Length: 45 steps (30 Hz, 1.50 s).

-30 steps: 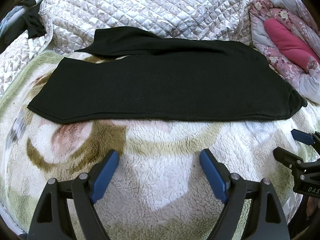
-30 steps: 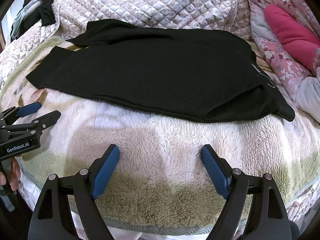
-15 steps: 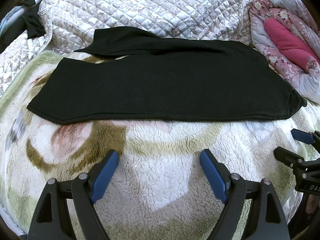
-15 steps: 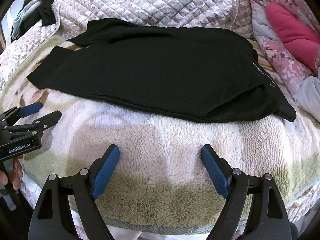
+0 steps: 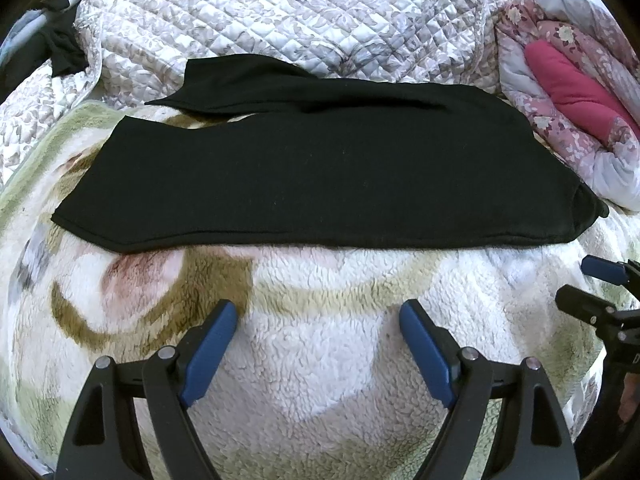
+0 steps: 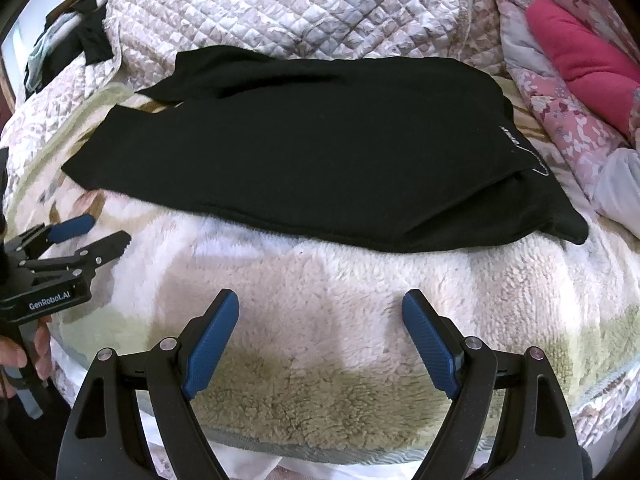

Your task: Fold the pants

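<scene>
Black pants (image 5: 304,176) lie flat across a fleece blanket, legs to the left and waist to the right, with the far leg sticking out beyond the near one at the left. They also show in the right wrist view (image 6: 320,148). My left gripper (image 5: 318,316) is open and empty, hovering over the blanket short of the pants' near edge. My right gripper (image 6: 320,312) is open and empty, also short of the near edge. The left gripper shows at the left of the right wrist view (image 6: 94,232), and the right gripper at the right of the left wrist view (image 5: 576,284).
The cream and olive fleece blanket (image 5: 320,360) covers the bed, and its front edge (image 6: 320,448) is just below my right gripper. A quilted coverlet (image 5: 280,20) is heaped behind the pants. A floral quilt with a pink pillow (image 5: 572,88) lies at the right. Dark clothes (image 5: 60,52) lie far left.
Both grippers stay open and almost still. The right wrist view has drifted very slightly; the pants have not moved.
</scene>
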Each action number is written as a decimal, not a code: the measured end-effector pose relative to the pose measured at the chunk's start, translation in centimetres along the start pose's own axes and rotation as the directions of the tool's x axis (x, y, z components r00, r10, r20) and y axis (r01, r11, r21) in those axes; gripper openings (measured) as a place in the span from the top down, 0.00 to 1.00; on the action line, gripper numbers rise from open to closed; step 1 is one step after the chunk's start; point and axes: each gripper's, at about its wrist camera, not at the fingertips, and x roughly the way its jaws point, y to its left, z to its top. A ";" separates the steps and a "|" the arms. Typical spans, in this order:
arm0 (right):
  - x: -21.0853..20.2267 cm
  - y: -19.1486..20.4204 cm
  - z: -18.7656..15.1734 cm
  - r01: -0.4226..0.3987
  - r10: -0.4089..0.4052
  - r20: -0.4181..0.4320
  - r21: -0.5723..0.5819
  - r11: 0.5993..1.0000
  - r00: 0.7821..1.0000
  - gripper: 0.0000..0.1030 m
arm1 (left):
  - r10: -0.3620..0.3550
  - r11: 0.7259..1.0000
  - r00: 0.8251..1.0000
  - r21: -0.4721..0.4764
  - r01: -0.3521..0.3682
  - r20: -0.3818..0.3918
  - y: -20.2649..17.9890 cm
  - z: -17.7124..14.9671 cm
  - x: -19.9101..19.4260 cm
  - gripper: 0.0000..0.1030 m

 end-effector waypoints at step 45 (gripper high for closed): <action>0.9 -13.6 5.1 -0.137 0.058 0.166 0.523 0.841 0.985 0.95 | 0.070 0.889 0.996 -0.458 -0.034 0.062 17.3 4.8 3.7 0.96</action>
